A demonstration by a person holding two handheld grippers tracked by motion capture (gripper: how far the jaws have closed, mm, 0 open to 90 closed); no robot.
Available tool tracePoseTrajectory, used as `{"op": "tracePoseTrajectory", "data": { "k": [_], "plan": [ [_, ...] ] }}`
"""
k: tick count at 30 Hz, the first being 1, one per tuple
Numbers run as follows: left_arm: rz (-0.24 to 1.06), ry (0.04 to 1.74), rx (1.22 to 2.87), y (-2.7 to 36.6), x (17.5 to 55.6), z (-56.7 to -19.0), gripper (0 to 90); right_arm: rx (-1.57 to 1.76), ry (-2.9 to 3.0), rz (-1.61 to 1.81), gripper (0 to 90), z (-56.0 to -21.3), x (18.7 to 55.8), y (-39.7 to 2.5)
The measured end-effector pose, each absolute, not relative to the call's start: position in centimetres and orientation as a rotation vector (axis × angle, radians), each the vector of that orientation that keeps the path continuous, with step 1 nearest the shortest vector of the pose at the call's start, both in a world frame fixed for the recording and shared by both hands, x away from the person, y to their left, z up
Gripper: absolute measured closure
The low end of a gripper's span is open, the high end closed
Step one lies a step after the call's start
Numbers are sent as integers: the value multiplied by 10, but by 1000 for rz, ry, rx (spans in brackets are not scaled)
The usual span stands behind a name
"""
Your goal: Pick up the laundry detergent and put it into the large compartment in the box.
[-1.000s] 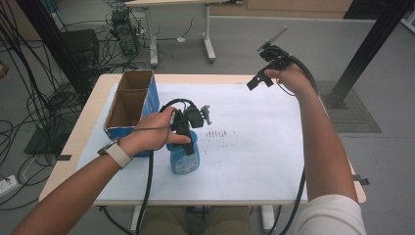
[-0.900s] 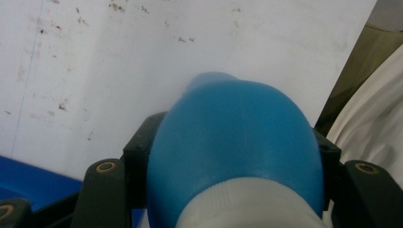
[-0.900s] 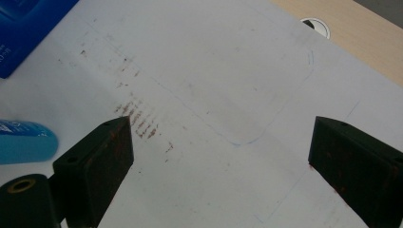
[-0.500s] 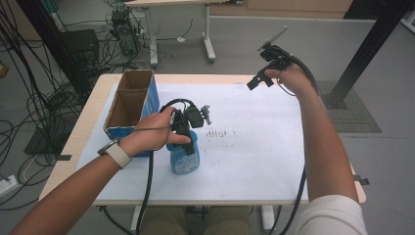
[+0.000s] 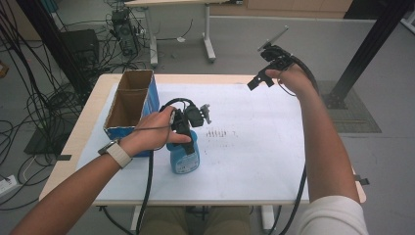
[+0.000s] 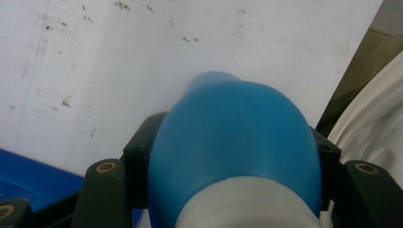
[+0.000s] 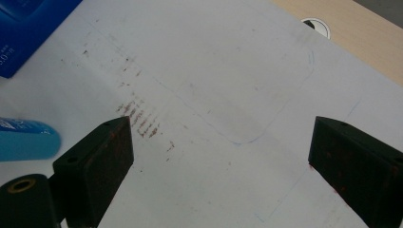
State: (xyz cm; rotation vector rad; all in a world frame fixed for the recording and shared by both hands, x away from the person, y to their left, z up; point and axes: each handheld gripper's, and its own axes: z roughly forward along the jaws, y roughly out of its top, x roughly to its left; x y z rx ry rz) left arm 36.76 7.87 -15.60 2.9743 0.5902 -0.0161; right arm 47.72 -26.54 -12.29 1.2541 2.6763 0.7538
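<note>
right, the table [image 5: 88, 132] is light wood with a big white sheet [image 5: 254, 147] laid over most of it, and there's a patch of small dark marks [image 5: 218, 132] near the middle of that sheet. at the left edge sits an open cardboard box [image 5: 129, 105] with blue sides, top flaps up, just beside the person's left hand [image 5: 147, 134]. around the table it's grey floor, a tangle of cables off to the left, another desk's legs at the back. nothing stands between the two grippers, just bare sheet.

now the bottle [image 5: 184, 155]: blue plastic, lying on the sheet close to the near edge, just right of the box, label facing up. in the left gripper view its rounded blue body [image 6: 237, 142] swells up large, with a ribbed white collar at the bottom of the view.

the left gripper [image 5: 183, 128] is down on the bottle's upper end, and in its own view the black jaws sit tight against both sides of the blue body, pinching it.

over to the right gripper [image 5: 264, 73], held up high above the far right corner of the table, well apart from the bottle. in its own view the jaws are spread wide with only the white sheet and the dark marks [image 7: 140, 121] between them, gripping nothing, and a sliver of the blue bottle [image 7: 26, 139] peeks in at the left edge.
</note>
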Motion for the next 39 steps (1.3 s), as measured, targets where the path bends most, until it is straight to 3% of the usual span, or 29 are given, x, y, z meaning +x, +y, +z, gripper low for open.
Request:
{"op": "tracePoseTrajectory", "data": {
  "k": [8, 39],
  "plan": [
    [4, 622, 2966, 80, 366, -138, 388, 1260, 2661, 766, 77, -121, 474, -271],
    [94, 1017, 2900, 82, 369, -44, 379, 1235, 2662, 791, 77, -119, 469, -267]
  ]
}}
